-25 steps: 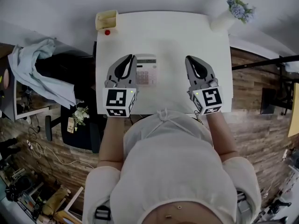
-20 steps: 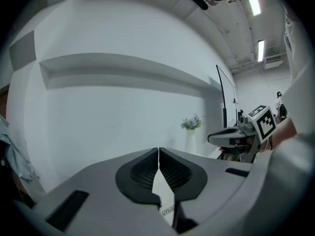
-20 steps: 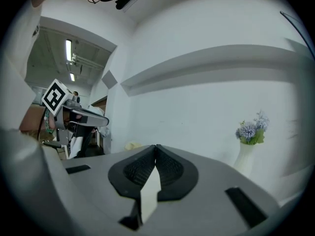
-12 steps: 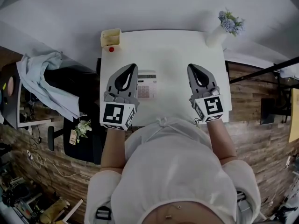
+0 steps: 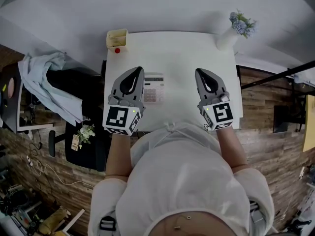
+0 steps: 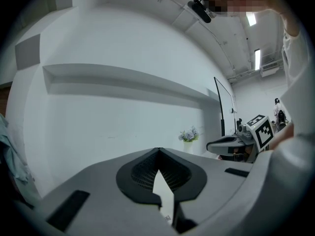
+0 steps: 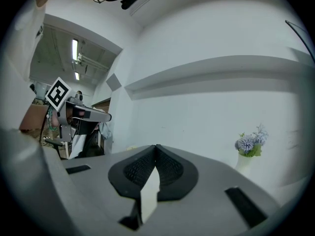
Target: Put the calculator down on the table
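The pale calculator point(image 5: 154, 88) with pink keys lies flat on the white table point(image 5: 177, 48), just right of my left gripper point(image 5: 137, 70). That gripper hovers above the table with its jaws shut and nothing in them; in the left gripper view its tips point(image 6: 158, 149) meet in front of the white wall. My right gripper point(image 5: 201, 71) hangs over the table's right half, also shut and empty, its tips point(image 7: 156, 146) touching. Neither gripper touches the calculator. Each gripper shows in the other's view, the right gripper point(image 6: 209, 145) and the left gripper point(image 7: 108, 116).
A white vase of lilac flowers point(image 5: 235, 27) stands at the table's back right corner. A yellow box point(image 5: 116, 38) and a small red object point(image 5: 117, 50) sit at the back left corner. Left of the table is a dark chair with a light-blue cloth point(image 5: 44, 82).
Both grippers have risen off the table and look larger in the head view. The calculator has stayed where it lay. Over the last half second nothing has visibly moved.
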A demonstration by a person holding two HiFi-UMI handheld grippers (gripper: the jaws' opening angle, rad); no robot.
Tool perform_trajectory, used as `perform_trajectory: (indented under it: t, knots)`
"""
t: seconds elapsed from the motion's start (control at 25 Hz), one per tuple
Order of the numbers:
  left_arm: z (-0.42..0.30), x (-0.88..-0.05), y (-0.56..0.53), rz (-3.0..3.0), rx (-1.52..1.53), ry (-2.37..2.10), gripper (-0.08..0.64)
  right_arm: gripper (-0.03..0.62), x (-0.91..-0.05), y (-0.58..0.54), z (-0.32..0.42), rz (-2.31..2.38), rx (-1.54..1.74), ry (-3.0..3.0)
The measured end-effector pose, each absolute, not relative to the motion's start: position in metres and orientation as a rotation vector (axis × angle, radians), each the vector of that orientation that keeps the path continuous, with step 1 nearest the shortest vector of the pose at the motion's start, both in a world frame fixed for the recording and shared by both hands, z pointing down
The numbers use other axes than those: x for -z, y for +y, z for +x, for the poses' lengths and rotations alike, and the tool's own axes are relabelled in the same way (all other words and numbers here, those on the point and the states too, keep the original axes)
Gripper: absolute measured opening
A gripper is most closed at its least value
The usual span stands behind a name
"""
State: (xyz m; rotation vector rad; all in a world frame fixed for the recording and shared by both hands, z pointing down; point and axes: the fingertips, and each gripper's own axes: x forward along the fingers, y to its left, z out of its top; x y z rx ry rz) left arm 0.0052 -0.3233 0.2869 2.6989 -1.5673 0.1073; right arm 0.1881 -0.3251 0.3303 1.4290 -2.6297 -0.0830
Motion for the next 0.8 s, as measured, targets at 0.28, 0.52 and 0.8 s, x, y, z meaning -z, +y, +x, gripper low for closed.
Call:
perform_trajectory:
  t: [0.28,0.52,0.8]
  knots:
    - [0.008,-0.293,-0.317,2.686,-0.131,-1.572,0.018,0.003,-0.331,-0.32,0.19,1.42,0.081,-2.642]
    - [0.009,-0.299,-0.316,2.66,-0.145,-1.6,0.018,0.003,-0.333,-0.318,0.192,1.429,0.084,-2.619]
    - [0.013,-0.303,-0.317,2.657,-0.153,-1.585,0.018,0.003,-0.338,-0.317,0.2,1.454,0.056,-2.603]
